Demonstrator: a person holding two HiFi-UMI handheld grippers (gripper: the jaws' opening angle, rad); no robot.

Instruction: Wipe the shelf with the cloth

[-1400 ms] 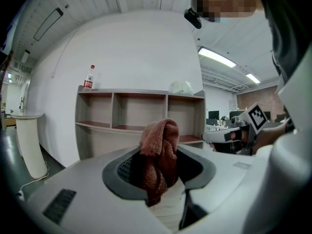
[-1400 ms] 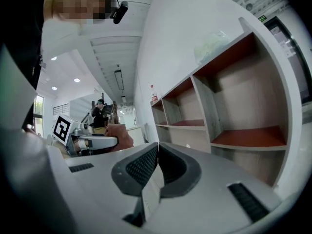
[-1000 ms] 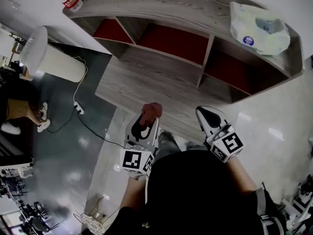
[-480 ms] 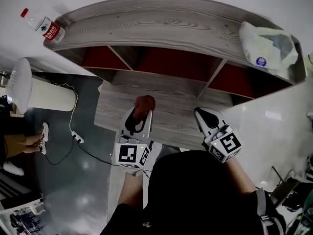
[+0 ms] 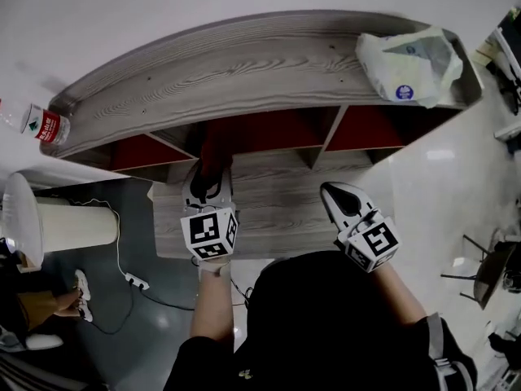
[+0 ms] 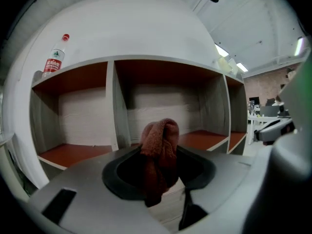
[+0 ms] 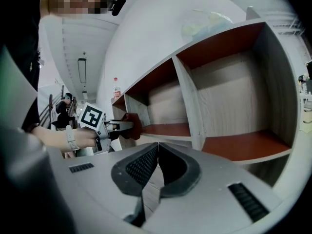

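L gripper [image 6: 158, 165], held in a person's hand, jaws clamped tight on a red-brown cloth [image 6: 159, 143]. The cloth is bunched into a lump and pokes out past the jaw tips, w/ a tail hanging down between them. Straight ahead of this gripper is the middle compartment of a grey wood-grain shelf [image 5: 244, 63] w/ red-brown insides; an upright divider stands just left of the cloth. In the head view the cloth is at the mouth of that compartment, under the top board. Can't tell if it touches the wood.

R gripper [image 7: 157, 165] is beside it, to its right and apart from it, jaws shut together w/ nothing between them. Ahead of it are open compartments, none touched.

Above and far left of the L gripper, a water bottle [image 5: 45, 125] w/ a red label sits at the end of the top board. Above and right of the R gripper, a white plastic bag [image 5: 407, 62] lies on the same board.
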